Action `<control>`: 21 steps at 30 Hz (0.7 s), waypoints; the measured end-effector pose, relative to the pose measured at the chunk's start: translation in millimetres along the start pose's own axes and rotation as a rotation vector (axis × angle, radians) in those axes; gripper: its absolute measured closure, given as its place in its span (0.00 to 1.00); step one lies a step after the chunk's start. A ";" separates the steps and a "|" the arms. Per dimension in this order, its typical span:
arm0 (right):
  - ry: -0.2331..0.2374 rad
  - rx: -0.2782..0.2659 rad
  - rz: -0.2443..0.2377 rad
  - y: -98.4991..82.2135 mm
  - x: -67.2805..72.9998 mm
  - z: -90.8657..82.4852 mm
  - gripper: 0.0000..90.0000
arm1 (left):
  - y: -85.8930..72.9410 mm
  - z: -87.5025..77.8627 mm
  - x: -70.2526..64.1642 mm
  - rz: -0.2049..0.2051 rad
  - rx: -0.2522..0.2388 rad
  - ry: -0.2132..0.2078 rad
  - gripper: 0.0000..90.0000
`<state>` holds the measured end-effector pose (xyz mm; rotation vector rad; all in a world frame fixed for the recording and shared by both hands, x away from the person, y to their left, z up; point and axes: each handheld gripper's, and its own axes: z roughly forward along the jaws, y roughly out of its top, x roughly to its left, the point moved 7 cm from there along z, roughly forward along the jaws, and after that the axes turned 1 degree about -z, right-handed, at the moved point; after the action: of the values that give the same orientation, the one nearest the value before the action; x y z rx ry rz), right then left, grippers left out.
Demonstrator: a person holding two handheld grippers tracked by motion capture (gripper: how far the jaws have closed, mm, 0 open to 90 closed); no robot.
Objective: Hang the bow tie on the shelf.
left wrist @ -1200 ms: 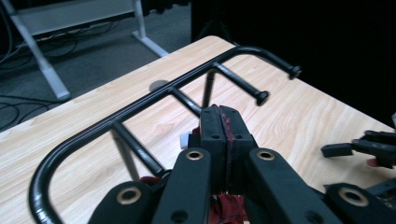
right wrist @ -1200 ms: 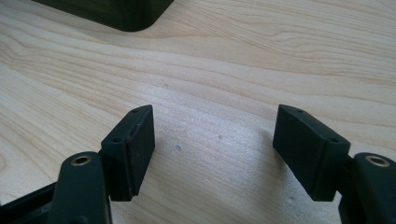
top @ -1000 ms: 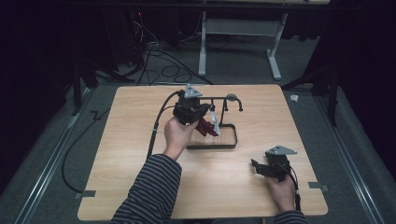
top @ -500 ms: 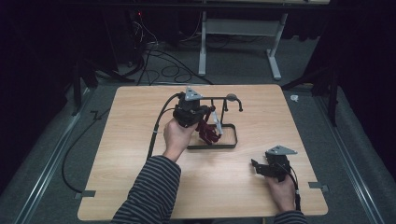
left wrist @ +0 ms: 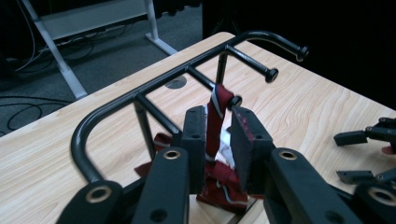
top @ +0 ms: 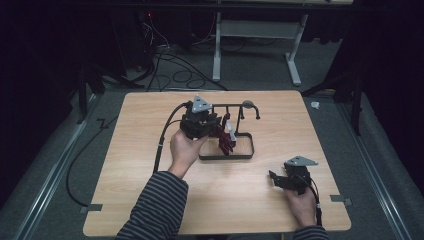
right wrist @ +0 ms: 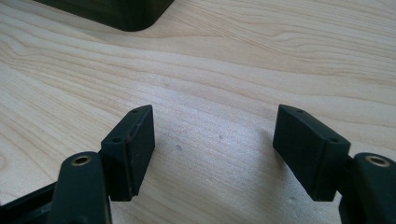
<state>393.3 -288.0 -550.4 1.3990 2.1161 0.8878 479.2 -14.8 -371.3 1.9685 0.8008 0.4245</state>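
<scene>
We're over a wooden table [top: 125, 190], and the left gripper [top: 218, 131] is up at the black rack [top: 240, 156] near the middle of it. The left hand [top: 184, 150] holds it from behind, striped sleeve [top: 155, 207] running in from the bottom edge.

In the left gripper view the jaws stand either side of a dark red cloth [left wrist: 217, 121] with pale stripes. The strip hangs from a short peg [left wrist: 233, 101] of the rack, and more of it lies bunched below on the rack's base. The jaws are narrowed around that strip, and we think the pads [left wrist: 243, 137] are pinching it, though the near jaw hides the contact, so we cannot tell for sure. The rack's top bar [left wrist: 154, 86] curves across behind the jaws, with two more knob-tipped pegs [left wrist: 270, 74] reaching out to the right.

Down at the near right corner, the right gripper [top: 276, 179] sits low on the table, well apart from the rack, right hand [top: 302, 205] behind it. In its own view the jaws are spread wide over bare wood [right wrist: 215, 135], nothing between them. A dark corner of the rack's base [right wrist: 126, 14] shows at the top.
</scene>
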 end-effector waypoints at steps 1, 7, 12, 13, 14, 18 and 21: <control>0.000 0.000 0.000 0.0 0.0 0.0 0.34 | -1.6 -2.4 0.8 -0.001 0.000 0.001 0.83; -0.001 0.000 -0.003 0.0 0.3 0.1 0.34 | -9.9 -15.4 7.3 -0.016 -0.012 0.010 0.79; -0.001 0.001 -0.002 0.0 0.4 0.0 0.34 | -15.3 -23.9 9.2 -0.013 -0.013 0.013 0.79; -0.001 0.001 -0.002 0.0 0.4 0.0 0.34 | -16.0 -24.8 8.5 -0.016 -0.016 0.012 0.79; -0.001 0.001 -0.002 0.0 0.4 0.0 0.34 | -17.0 -25.6 8.1 -0.015 -0.019 0.010 0.79; -0.001 0.001 -0.002 0.0 0.4 0.0 0.34 | -23.3 -28.3 8.4 -0.013 -0.013 0.010 0.79; -0.001 0.001 -0.002 0.0 0.4 0.0 0.34 | -28.2 -30.3 9.8 -0.019 -0.007 0.014 0.79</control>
<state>393.1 -287.6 -550.4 1.3966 2.1173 0.8856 458.4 21.1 -380.8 1.9518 0.8249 0.4296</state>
